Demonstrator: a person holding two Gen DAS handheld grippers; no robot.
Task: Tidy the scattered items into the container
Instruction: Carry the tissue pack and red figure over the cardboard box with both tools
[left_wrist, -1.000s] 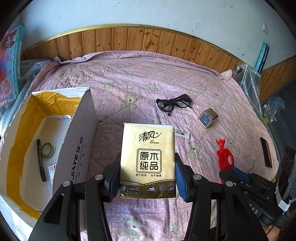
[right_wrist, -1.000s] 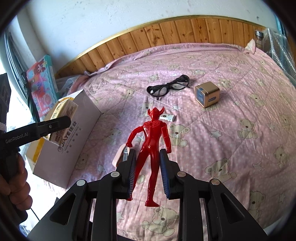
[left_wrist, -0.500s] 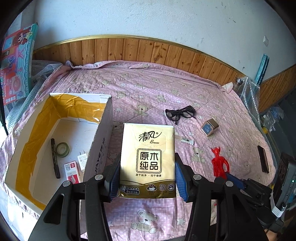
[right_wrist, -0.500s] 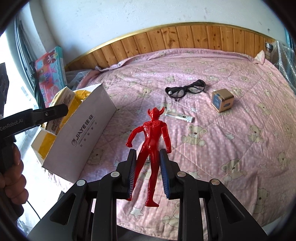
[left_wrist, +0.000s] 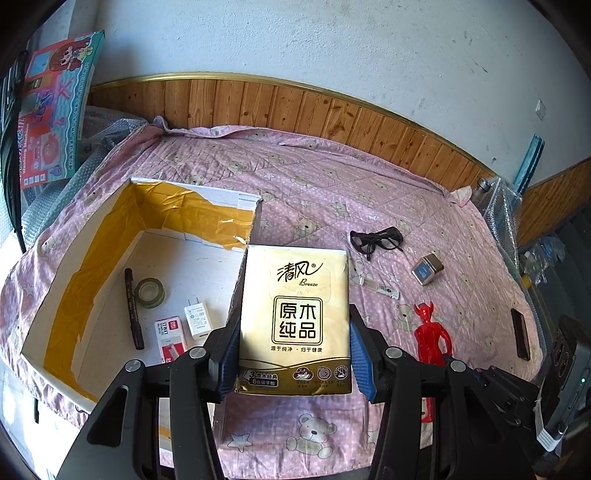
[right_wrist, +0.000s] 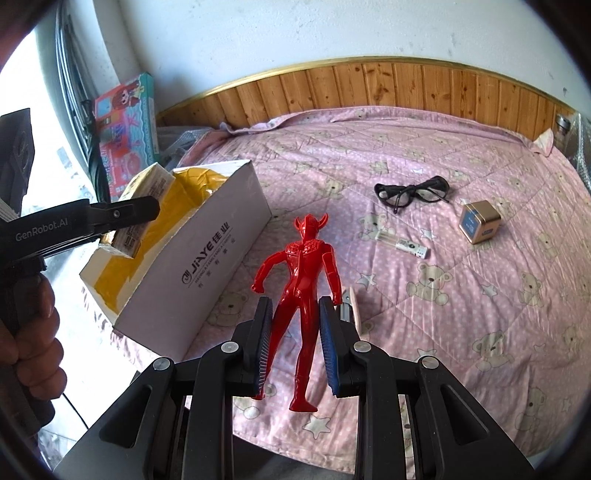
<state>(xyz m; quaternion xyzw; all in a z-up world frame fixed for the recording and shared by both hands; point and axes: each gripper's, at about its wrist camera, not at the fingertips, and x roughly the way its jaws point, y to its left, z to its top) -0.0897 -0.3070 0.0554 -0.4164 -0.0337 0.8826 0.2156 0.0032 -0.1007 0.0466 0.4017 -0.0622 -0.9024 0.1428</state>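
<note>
A pink bear-print quilt (left_wrist: 369, 206) is covering the bed against wood-panelled walls. The left tool (left_wrist: 293, 350) is gripping a tissue pack (left_wrist: 293, 317) beside the open cardboard box (left_wrist: 184, 206); the right tool (right_wrist: 295, 343) is clamping a red figure (right_wrist: 303, 280) over the quilt.

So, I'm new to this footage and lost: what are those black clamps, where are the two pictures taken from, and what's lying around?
No robot here: a person carries a hand-held gripper in each hand, each with a camera looking along its fingers. In the left view, the left hand-held gripper clamps a tissue pack beside the open cardboard box. In the right view, the right hand-held gripper clamps a red figure. On the pink bedspread lie black glasses, a small gold cube and a slim white device. The box already holds a marker, a tape roll and a charger.
</note>
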